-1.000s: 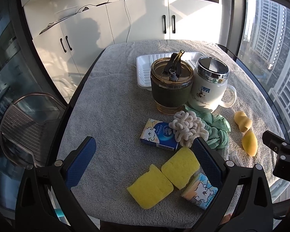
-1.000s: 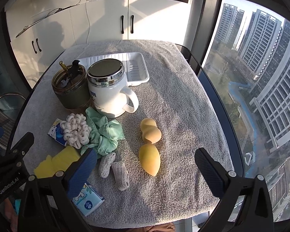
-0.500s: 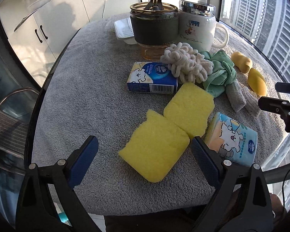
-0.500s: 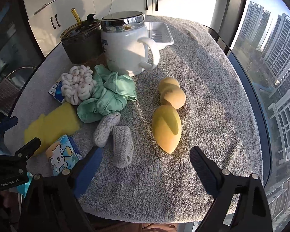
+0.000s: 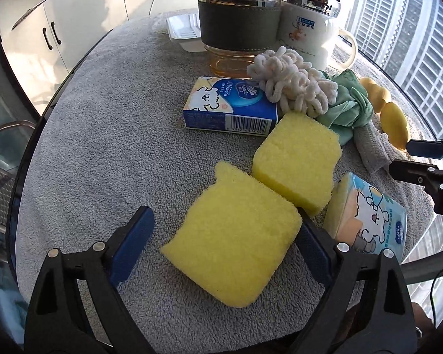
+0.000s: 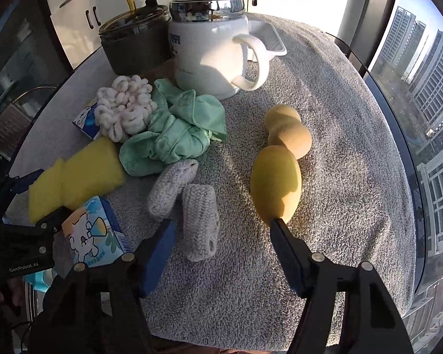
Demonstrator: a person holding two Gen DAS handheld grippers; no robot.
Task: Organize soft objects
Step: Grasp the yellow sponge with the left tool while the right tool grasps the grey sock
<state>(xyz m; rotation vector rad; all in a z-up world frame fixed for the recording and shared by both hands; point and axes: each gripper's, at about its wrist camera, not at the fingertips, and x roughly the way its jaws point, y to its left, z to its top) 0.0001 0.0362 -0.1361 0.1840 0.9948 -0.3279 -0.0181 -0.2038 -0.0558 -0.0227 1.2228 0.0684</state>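
Note:
My left gripper point(image 5: 221, 230) is open, its fingers on either side of the near yellow sponge point(image 5: 233, 250) on the grey towel. A second yellow sponge point(image 5: 298, 162) lies just behind it. My right gripper point(image 6: 221, 230) is open, low over the towel, with two grey knitted pieces point(image 6: 199, 221) and a yellow egg-shaped sponge point(image 6: 276, 185) between its fingers. A tan gourd-shaped sponge point(image 6: 289, 129), a green cloth point(image 6: 177, 135) and a white loopy scrunchie point(image 6: 124, 112) lie behind.
Tissue packs lie by the sponges point(image 5: 230, 106) point(image 5: 369, 221). A glass tumbler with a green sleeve point(image 5: 239, 26), a white lidded mug point(image 6: 212, 50) and a white tray point(image 5: 183, 29) stand at the back. The round table's edge point(image 6: 410, 194) is close on the right.
Both grippers have moved down and forward toward the table. The left now straddles the near sponge; the right has closed in on the knitted pieces and egg-shaped sponge.

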